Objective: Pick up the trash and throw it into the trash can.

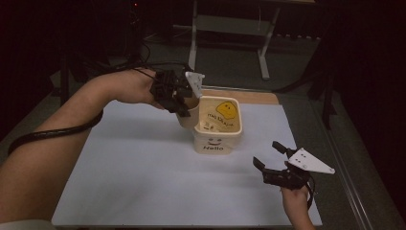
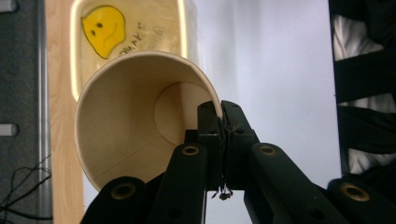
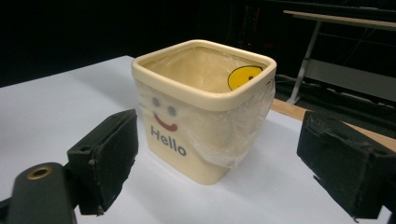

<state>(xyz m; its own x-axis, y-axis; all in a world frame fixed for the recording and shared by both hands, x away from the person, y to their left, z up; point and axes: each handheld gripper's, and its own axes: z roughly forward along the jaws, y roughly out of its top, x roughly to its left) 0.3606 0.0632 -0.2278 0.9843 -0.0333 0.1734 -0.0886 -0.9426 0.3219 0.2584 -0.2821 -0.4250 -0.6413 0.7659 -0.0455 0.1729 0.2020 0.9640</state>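
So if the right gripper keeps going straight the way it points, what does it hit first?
Most likely the square bin marked Hello: it sits centred between the open right gripper fingers, with bare white table before it.

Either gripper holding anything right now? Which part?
The left gripper pinches the rim wall of a beige paper cup, tipped over the square cream bin. The right gripper is open, holding nothing.

1. We read "Hello" under a printed smiley face on the front wall of the cream square bin [image 3: 187,135].
2. We see a yellow smiley face sign on its clear plastic liner [image 2: 103,29], with dark lettering beside it too blurred to read.
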